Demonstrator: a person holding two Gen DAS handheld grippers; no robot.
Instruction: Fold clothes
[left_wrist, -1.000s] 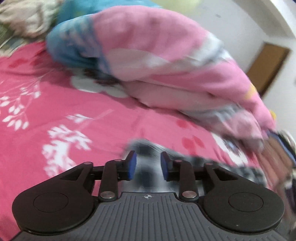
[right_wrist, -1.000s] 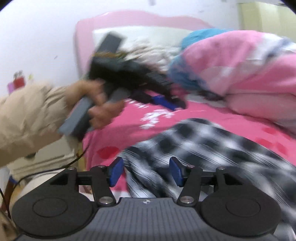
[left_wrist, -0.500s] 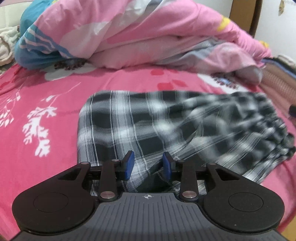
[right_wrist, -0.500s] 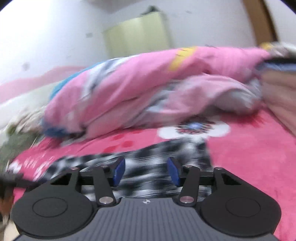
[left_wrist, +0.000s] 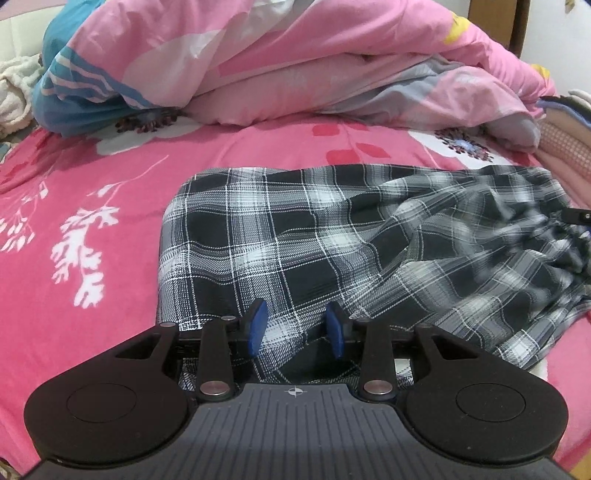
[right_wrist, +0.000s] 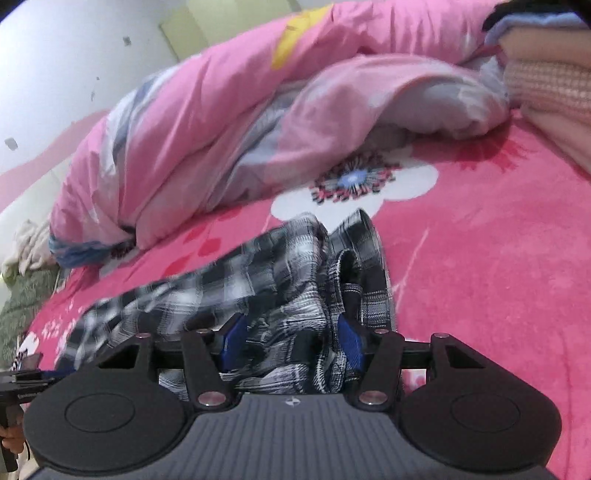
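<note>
A black-and-white plaid garment (left_wrist: 332, 240) lies spread across the pink flowered bedsheet (left_wrist: 92, 166). My left gripper (left_wrist: 295, 326) is at its near left edge, and a raised fold of the plaid fills the narrow gap between its blue pads. In the right wrist view the garment's (right_wrist: 258, 266) other end is bunched and blurred. My right gripper (right_wrist: 291, 343) is closed on that thick bunch, its pads standing fairly wide apart. A black part of the right gripper (left_wrist: 576, 216) shows at the picture's right edge.
A heaped pink, white and blue duvet (left_wrist: 295, 66) fills the far side of the bed. Folded pink clothes (right_wrist: 546, 92) are stacked at the right. A white fleece (left_wrist: 14, 92) lies far left. Bare sheet (right_wrist: 480, 240) stretches to the right of the garment.
Both grippers have swung round toward the bed with the plaid cloth, and the garment now lies stretched out on the sheet. The left view has settled; the right end is still blurred.
</note>
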